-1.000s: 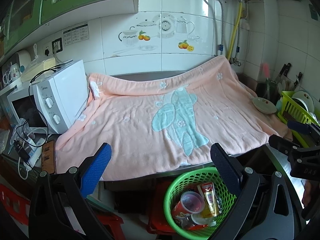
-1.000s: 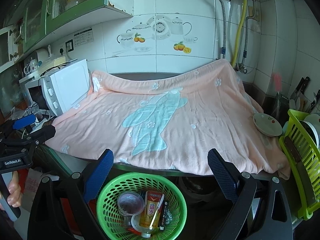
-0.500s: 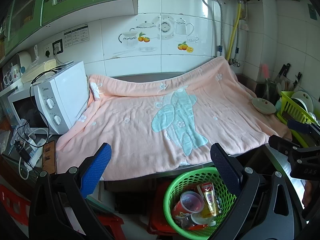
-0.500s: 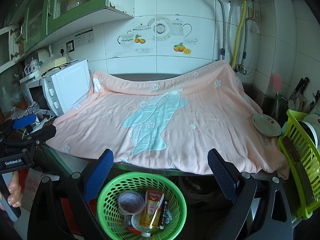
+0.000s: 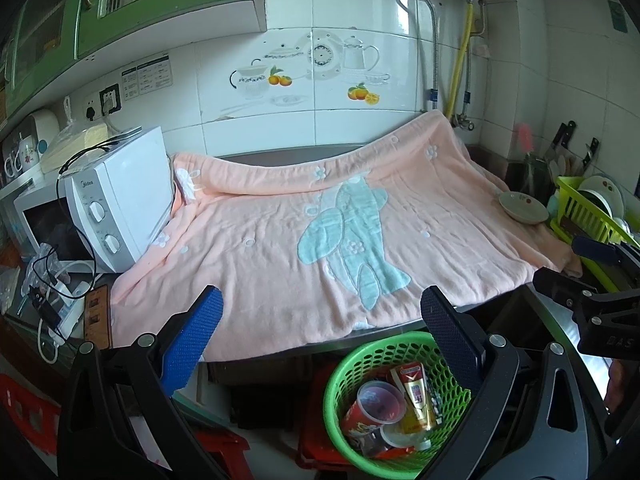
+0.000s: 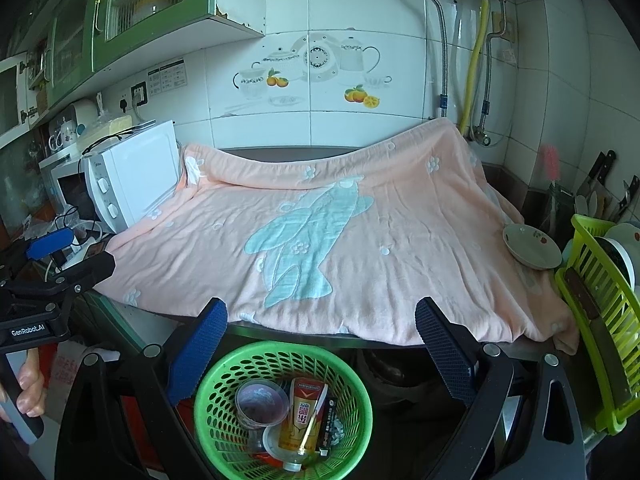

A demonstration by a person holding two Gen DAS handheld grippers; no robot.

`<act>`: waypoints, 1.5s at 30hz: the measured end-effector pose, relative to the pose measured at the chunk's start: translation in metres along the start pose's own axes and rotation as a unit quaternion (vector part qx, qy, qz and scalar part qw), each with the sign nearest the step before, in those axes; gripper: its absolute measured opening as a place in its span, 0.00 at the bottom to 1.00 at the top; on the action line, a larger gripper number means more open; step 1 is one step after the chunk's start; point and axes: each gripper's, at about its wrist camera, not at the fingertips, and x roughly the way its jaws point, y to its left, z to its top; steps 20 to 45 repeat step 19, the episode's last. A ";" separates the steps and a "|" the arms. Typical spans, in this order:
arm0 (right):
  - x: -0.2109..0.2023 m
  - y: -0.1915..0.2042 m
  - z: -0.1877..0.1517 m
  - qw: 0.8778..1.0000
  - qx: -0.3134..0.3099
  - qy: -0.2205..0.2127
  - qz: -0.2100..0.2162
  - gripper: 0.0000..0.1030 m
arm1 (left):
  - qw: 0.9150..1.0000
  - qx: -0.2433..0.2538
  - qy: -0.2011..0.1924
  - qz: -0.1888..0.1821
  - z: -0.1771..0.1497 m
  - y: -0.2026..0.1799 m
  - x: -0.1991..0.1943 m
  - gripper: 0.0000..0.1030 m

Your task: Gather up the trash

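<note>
A green mesh basket (image 5: 340,368) (image 6: 224,376) stands on the floor below the counter's front edge. In it lie a clear plastic cup (image 5: 380,396) (image 6: 262,402), a red and yellow tube (image 5: 416,396) (image 6: 306,412) and other small rubbish. My left gripper (image 5: 320,320) is open and empty, held over the basket and the counter edge. My right gripper (image 6: 320,344) is also open and empty, directly above the basket. Each gripper shows at the side of the other's view: the right gripper (image 5: 576,266) and the left gripper (image 6: 90,248), the latter held by a hand.
A pink blanket (image 5: 320,240) (image 6: 360,240) with a pale blue figure covers the counter. A white microwave (image 5: 120,204) (image 6: 132,176) stands at its left, a saucer (image 5: 522,208) (image 6: 532,246) at its right edge, and a yellow-green dish rack (image 5: 588,208) (image 6: 600,320) beyond.
</note>
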 end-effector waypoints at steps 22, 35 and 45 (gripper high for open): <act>0.006 0.006 -0.001 1.000 -0.004 0.003 0.005 0.89 | 1.000 -0.006 0.004 0.000 -0.002 0.005 0.002 0.95; 0.006 0.006 -0.001 1.000 -0.004 0.003 0.005 0.89 | 1.000 -0.006 0.004 0.000 -0.002 0.005 0.002 0.95; 0.006 0.006 -0.001 1.000 -0.004 0.003 0.005 0.89 | 1.000 -0.006 0.004 0.000 -0.002 0.005 0.002 0.95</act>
